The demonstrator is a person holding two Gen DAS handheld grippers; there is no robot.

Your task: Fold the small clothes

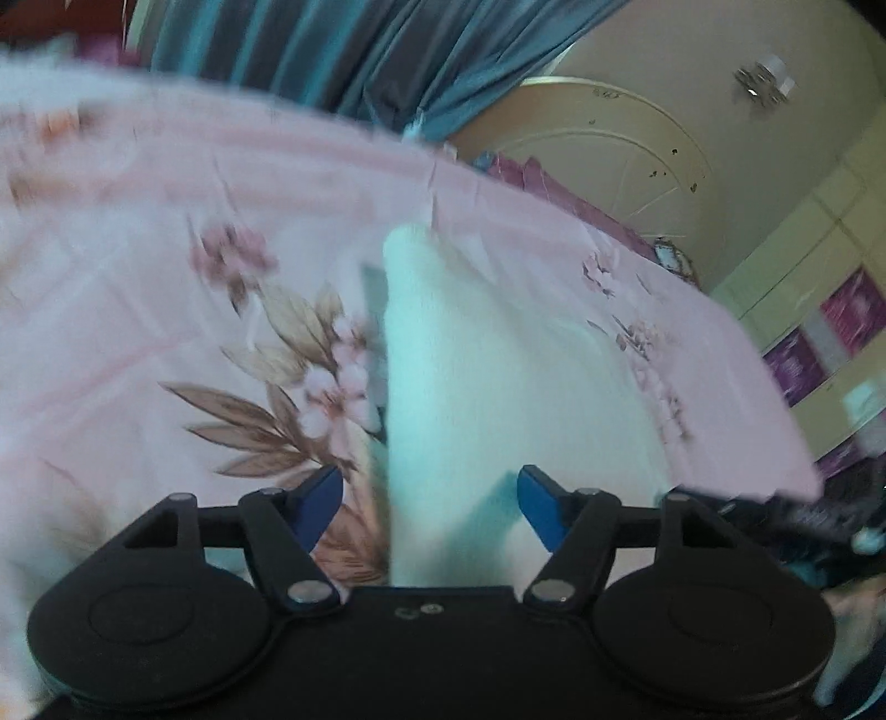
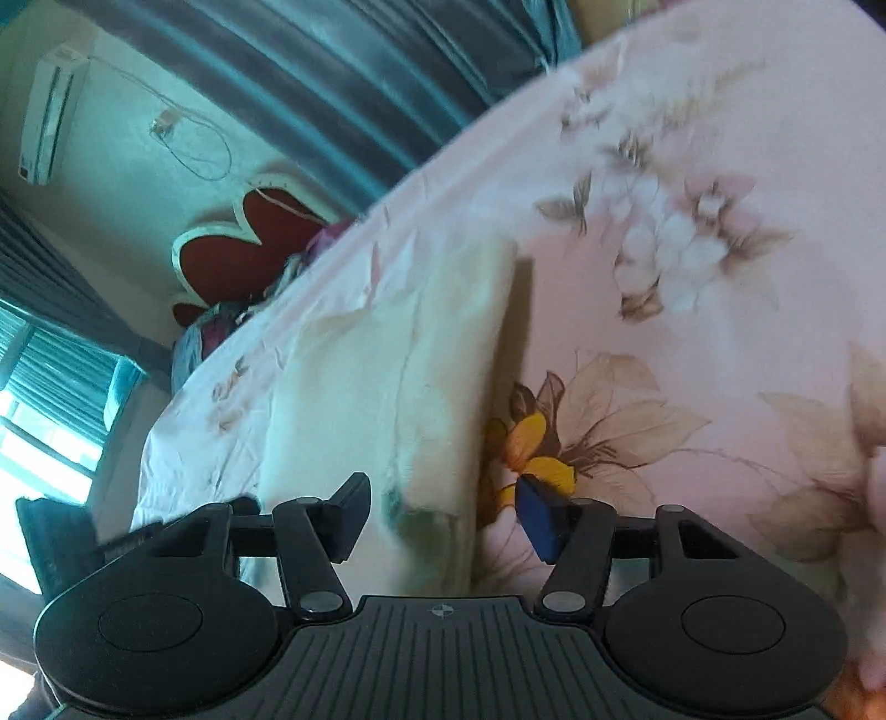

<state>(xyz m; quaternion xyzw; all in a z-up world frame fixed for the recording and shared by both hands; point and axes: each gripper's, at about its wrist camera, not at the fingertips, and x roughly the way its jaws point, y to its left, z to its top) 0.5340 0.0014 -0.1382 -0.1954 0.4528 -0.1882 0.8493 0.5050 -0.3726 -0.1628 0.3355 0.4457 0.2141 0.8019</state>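
Note:
A small white fluffy garment (image 1: 487,376) lies folded flat on the pink floral bedsheet (image 1: 166,288). In the left wrist view my left gripper (image 1: 431,507) is open, its blue pads (image 1: 320,507) straddling the garment's near left edge, empty. In the right wrist view the same garment (image 2: 387,376) looks cream, with its right edge running down toward my right gripper (image 2: 443,512). That gripper is open and empty, just above the garment's near end. Both views are motion-blurred.
The bedsheet (image 2: 692,332) covers a bed. Teal curtains (image 1: 332,50) hang behind it. A cream headboard (image 1: 609,144) and a heart-shaped red cushion (image 2: 249,243) stand at the bed's end. A window (image 2: 39,421) is at the left.

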